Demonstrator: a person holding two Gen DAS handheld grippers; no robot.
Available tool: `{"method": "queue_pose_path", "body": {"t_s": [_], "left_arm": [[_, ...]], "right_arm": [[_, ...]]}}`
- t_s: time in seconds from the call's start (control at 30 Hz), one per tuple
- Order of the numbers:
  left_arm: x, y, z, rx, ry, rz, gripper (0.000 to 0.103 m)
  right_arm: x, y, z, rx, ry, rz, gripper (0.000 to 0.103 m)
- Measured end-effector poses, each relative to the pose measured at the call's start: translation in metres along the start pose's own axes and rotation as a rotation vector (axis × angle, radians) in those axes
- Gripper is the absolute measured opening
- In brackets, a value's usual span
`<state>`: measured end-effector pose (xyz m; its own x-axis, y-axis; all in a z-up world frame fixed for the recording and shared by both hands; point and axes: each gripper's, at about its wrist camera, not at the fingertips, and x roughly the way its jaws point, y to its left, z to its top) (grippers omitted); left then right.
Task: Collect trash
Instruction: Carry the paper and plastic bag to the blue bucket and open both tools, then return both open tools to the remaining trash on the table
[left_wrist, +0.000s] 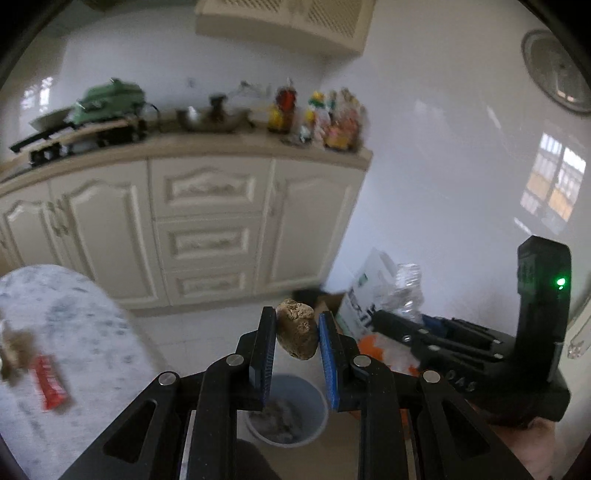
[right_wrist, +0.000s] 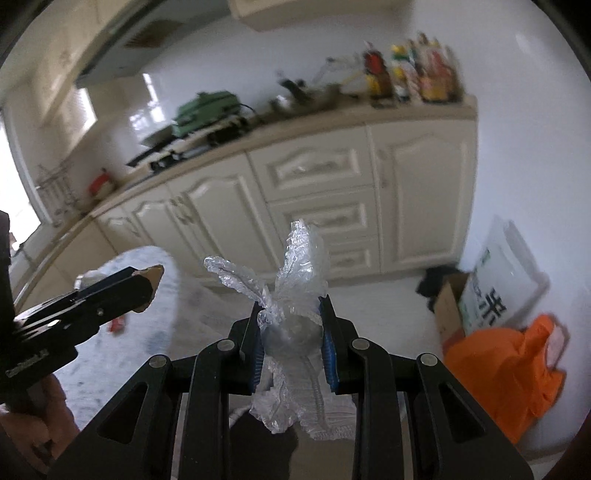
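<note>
Left claw (left_wrist: 297, 332) pinches a brown lump (left_wrist: 297, 328), crumpled and rough, maybe paper or a dried scrap, blur makes it hard to say; blue pads (left_wrist: 328, 354) press it from both sides, lump sticks up past the tips. Directly below the claw in the left wrist view sits a grey bin (left_wrist: 314, 402) on the floor, with pale crumpled stuff inside. Right claw (right_wrist: 291, 332) pinches a wad of clear plastic film (right_wrist: 295, 295), film fans up above the tips and hangs down below the pads. In the left view the right claw (left_wrist: 399, 325) shows at right, pointing left, film (left_wrist: 406, 291) at its tip. In the right view the left claw (right_wrist: 147, 284) shows at left, lump tip (right_wrist: 155, 273) poking out. Marbled worktop (left_wrist: 74, 332) at lower left of the left view, still carrying a red wrapper (left_wrist: 50, 384) and a brownish scrap (left_wrist: 14, 350) at its left edge. Cream cabinets (left_wrist: 210, 221) behind, kitchen counter on top with a green appliance (left_wrist: 107, 99) and a cluster of bottles (left_wrist: 321, 118), all blurred. On the floor by the white wall: white bag with dark print (right_wrist: 498, 288), cardboard box (right_wrist: 450, 306), orange bag (right_wrist: 509, 369), all bunched together right of the cabinets. A hand (right_wrist: 22, 432) shows at lower left of the right view, under the left claw body.
</note>
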<state>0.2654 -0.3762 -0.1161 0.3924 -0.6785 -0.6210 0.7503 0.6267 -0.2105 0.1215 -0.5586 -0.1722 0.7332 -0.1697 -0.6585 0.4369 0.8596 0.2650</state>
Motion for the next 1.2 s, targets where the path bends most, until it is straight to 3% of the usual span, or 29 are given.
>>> {"method": "queue_pose_path", "body": {"t_s": [0.33, 0.5, 0.57, 0.6, 0.67, 0.77, 0.87, 0.93, 1.2], "left_arm": [[0.132, -0.015, 0.021, -0.003, 0.250, -0.029, 0.019], [0.189, -0.023, 0.032, 0.007, 0.351, -0.019, 0.020], [0.210, -0.026, 0.035, 0.006, 0.384, -0.013, 0.025], [0.220, -0.027, 0.035, 0.003, 0.396, -0.007, 0.028], [0.231, -0.026, 0.035, -0.008, 0.414, 0.025, 0.054], [0.236, -0.022, 0.039, -0.039, 0.400, 0.032, 0.079], [0.229, -0.023, 0.040, -0.038, 0.382, 0.061, 0.087], [0.220, -0.025, 0.036, -0.028, 0.370, 0.088, 0.090], [0.146, -0.037, 0.023, -0.012, 0.259, 0.112, 0.095]], "right_arm": [[0.075, -0.070, -0.030, 0.127, 0.155, -0.029, 0.026], [0.112, -0.095, -0.042, 0.183, 0.225, -0.046, 0.034], [0.121, -0.103, -0.046, 0.204, 0.243, -0.054, 0.056], [0.125, -0.107, -0.048, 0.214, 0.249, -0.062, 0.059], [0.127, -0.115, -0.051, 0.237, 0.257, -0.059, 0.061], [0.123, -0.123, -0.055, 0.260, 0.256, -0.072, 0.077], [0.119, -0.126, -0.056, 0.270, 0.249, -0.085, 0.097], [0.115, -0.126, -0.057, 0.277, 0.245, -0.100, 0.103], [0.084, -0.103, -0.045, 0.271, 0.194, -0.104, 0.103]]}}
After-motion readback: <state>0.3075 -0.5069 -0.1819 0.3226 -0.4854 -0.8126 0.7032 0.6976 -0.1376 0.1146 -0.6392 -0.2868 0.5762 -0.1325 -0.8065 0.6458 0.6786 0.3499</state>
